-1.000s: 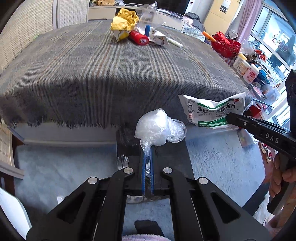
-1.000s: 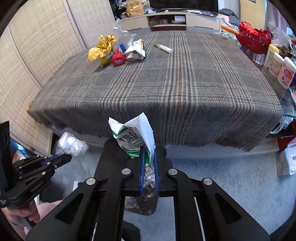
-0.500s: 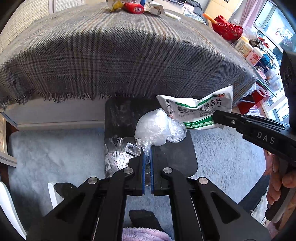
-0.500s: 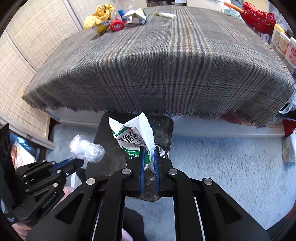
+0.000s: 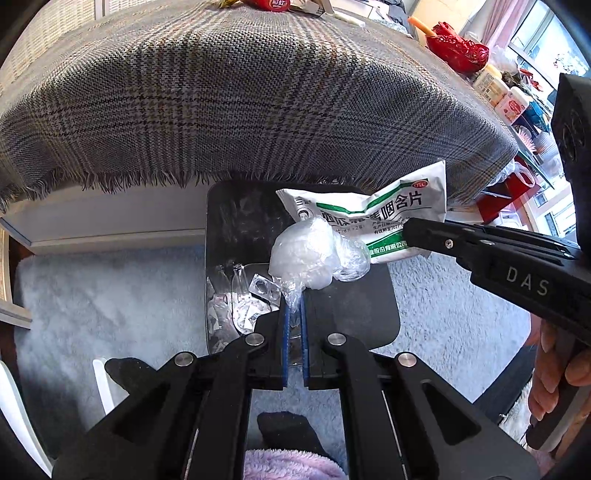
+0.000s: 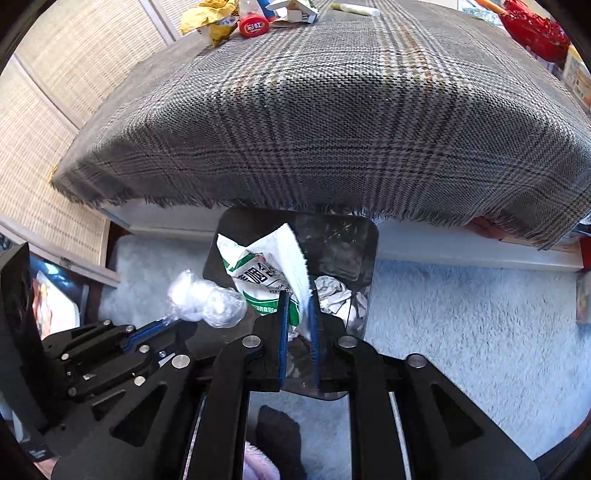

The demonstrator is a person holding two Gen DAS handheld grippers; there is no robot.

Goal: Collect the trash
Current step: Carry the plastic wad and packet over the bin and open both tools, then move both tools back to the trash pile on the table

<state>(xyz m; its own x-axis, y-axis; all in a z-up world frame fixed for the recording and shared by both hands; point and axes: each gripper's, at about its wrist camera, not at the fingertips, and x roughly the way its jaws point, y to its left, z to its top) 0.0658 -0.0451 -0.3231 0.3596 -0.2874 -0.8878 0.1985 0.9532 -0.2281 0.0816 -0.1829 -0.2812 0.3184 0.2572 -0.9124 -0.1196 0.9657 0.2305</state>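
The white-and-green sachet [image 6: 264, 275] hangs over the open mouth of the black bin [image 6: 343, 236], which stands on the pale rug [image 6: 461, 314] just below the fringed edge of the plaid-covered table [image 6: 332, 110]. At about nine o'clock from the sachet in the right wrist view, the crumpled ball of clear plastic wrap [image 6: 207, 301] sits above the bin's near-left rim. Crumpled paper [image 6: 332, 293] and blister packs [image 5: 258, 288] already lie inside.

This looks like the drop step: both pieces are carried over the bin and not yet let go. The next move calls for parting each pair of fingers while the trash is squarely above the opening; the wrap, near the rim, may want a nudge toward three o'clock first.

The right gripper [image 6: 297, 314] is slightly apart, with the sachet's lower edge between its blue pads; whether it is pinched or slipping free I cannot tell. The left gripper [image 5: 293, 314] is nearly together, clamped on the wrap's twisted tail.

More trash [image 6: 255, 18] waits at the table's far end, at twelve o'clock.
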